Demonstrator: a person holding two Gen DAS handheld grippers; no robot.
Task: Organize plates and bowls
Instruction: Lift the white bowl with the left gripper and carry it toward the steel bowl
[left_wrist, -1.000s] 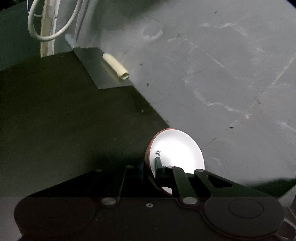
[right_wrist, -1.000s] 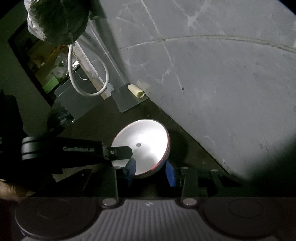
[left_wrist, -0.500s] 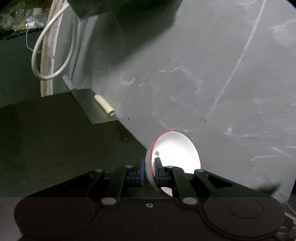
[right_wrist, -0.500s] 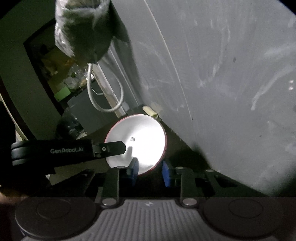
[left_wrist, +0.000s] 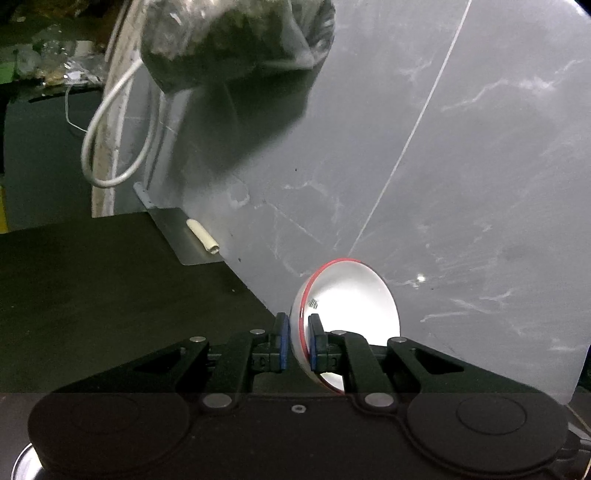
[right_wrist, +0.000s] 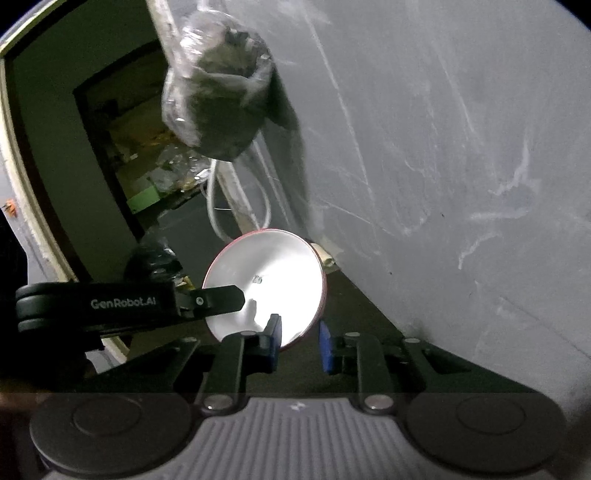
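One bowl, two grippers

There is one white bowl with a red rim, one hanging plastic bag, one white cable loop and one small cream tube.

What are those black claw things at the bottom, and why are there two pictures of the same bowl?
They are tongs a person holds, one in each hand, each with its own camera looking along its fingers. That gives two pictures. In the left camera, the left tongs pinch the rim of a white bowl with a red edge. The right camera sees the same bowl from the other side; the right tongs are open beside it. A plastic bag hangs by the grey wall.
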